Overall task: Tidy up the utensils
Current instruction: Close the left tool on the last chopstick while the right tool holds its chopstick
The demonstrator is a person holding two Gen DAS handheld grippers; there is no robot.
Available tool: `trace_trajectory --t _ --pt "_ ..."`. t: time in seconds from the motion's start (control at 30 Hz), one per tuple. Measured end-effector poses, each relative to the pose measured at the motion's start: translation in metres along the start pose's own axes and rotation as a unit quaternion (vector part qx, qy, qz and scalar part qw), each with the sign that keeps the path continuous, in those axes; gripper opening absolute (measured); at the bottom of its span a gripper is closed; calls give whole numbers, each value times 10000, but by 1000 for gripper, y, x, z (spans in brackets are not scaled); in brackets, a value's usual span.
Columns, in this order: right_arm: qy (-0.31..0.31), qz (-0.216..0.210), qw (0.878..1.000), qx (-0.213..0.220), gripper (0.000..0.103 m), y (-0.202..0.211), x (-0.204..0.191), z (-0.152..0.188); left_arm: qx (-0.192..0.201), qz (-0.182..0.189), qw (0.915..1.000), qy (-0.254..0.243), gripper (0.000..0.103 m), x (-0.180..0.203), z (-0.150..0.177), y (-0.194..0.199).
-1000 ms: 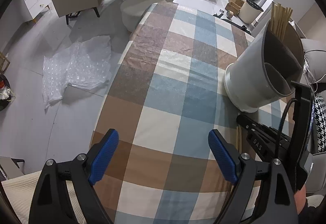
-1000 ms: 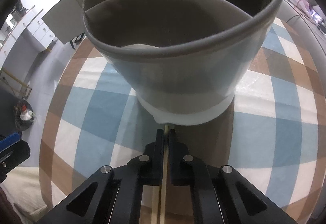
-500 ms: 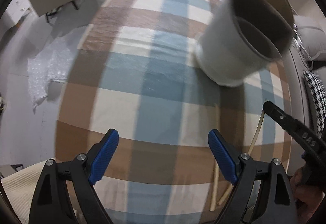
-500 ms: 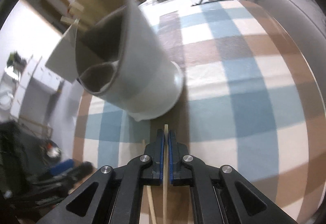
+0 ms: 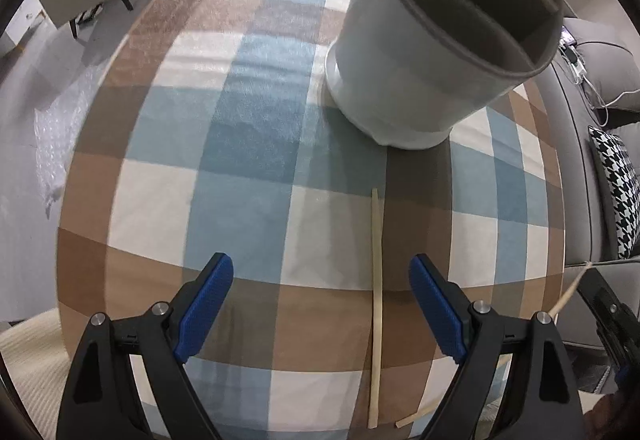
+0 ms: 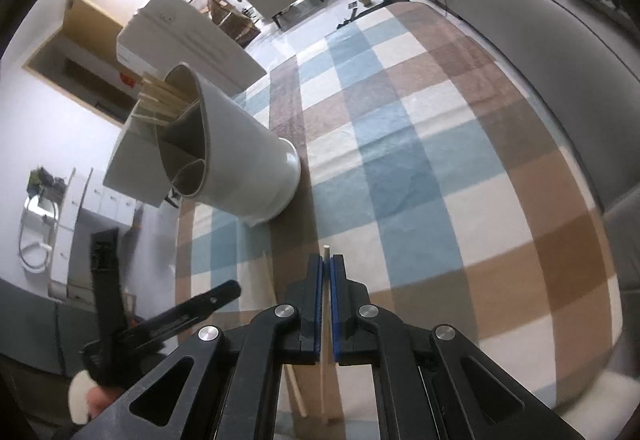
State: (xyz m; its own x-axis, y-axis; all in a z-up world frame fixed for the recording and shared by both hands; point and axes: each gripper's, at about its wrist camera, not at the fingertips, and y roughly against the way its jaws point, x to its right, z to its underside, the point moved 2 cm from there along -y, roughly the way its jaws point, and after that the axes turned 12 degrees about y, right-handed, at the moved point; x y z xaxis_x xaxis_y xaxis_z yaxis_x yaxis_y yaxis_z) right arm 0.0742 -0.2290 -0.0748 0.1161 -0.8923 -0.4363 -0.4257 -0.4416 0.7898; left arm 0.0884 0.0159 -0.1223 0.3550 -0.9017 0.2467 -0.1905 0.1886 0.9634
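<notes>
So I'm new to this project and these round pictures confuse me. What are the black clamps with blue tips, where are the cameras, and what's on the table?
There is no robot here. A person holds a hand tool in each hand, and each tool carries a wide-angle camera looking along its jaws; that bends the picture round.

One picture looks from the left gripper, whose jaws stand wide open with nothing between them. The other looks from the right gripper, shut on a thin wooden chopstick.

Below is a table under a checked tablecloth. On it stands a grey utensil holder with dividers; the right view shows more sticks already in one compartment. Another chopstick lies flat on the cloth, waiting.
</notes>
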Motion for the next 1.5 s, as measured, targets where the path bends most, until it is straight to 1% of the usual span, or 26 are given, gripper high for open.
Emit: trace_trajectory --t 0.1,0.23,0.37,0.47,0.53,0.57,0.6,0.63,0.77,0.8,0.9,0.97,1.03,1.07,1.13,1.23,1.33,1.4,1.43,1.47,1.5 --pt "-113 -37 9998 137 3 6 6 -1 -140 39 9998 109 86 -2 1 -7" --pt "-263 -57 9992 279 3 10 14 -4 -37 96 9998 168 86 -3 -3 -4" --pt "-391 -118 9985 362 3 12 20 -8 -112 20 9999 114 86 2 -2 -14" --pt "-402 -117 9982 431 3 12 22 -12 -109 -108 9999 -34 86 13 -1 -20" --pt "-410 -123 9980 462 3 12 24 -14 -19 -433 9985 -331 86 23 0 -26" --pt "-389 -95 9981 471 3 12 24 -15 -11 -527 9977 -415 86 26 0 -29" --pt "-375 -70 9981 477 3 12 25 -16 -29 -559 9974 -444 85 28 1 -32" --pt "-376 -80 9981 479 3 11 25 -17 -61 -576 9973 -452 79 29 1 -36" --pt "-370 -107 9982 454 3 7 26 -19 161 -891 9928 -790 64 40 2 -39" --pt "-360 -110 9983 449 3 6 25 -19 201 -856 9927 -827 62 42 3 -39" --pt "-297 -85 9981 526 3 7 22 -21 308 -786 9915 -993 43 48 8 -38" --pt "-170 27 9983 564 3 7 19 -22 350 -722 9903 -1135 14 52 11 -37" --pt "-158 -3 9984 542 3 5 18 -22 356 -655 9901 -1189 8 54 13 -36" --pt "-140 41 9984 543 3 5 18 -22 351 -591 9911 -1142 3 52 13 -36" --pt "-112 95 9984 549 3 5 17 -20 328 -468 9933 -1001 1 50 12 -37" --pt "-36 207 9984 532 3 4 17 -19 173 -216 9961 -832 1 44 12 -34" --pt "73 266 9981 550 3 5 13 -18 413 -29 9949 -922 1 46 11 -19" --pt "149 263 9978 582 3 7 11 -18 535 225 9942 -903 1 43 12 -5" --pt "241 333 9972 625 3 9 9 -17 631 398 9937 -837 1 39 11 6" --pt "286 361 9969 636 3 10 7 -16 726 471 9932 -778 1 39 11 15" --pt "277 340 9970 635 3 11 7 -14 838 684 9919 -666 1 36 10 27"
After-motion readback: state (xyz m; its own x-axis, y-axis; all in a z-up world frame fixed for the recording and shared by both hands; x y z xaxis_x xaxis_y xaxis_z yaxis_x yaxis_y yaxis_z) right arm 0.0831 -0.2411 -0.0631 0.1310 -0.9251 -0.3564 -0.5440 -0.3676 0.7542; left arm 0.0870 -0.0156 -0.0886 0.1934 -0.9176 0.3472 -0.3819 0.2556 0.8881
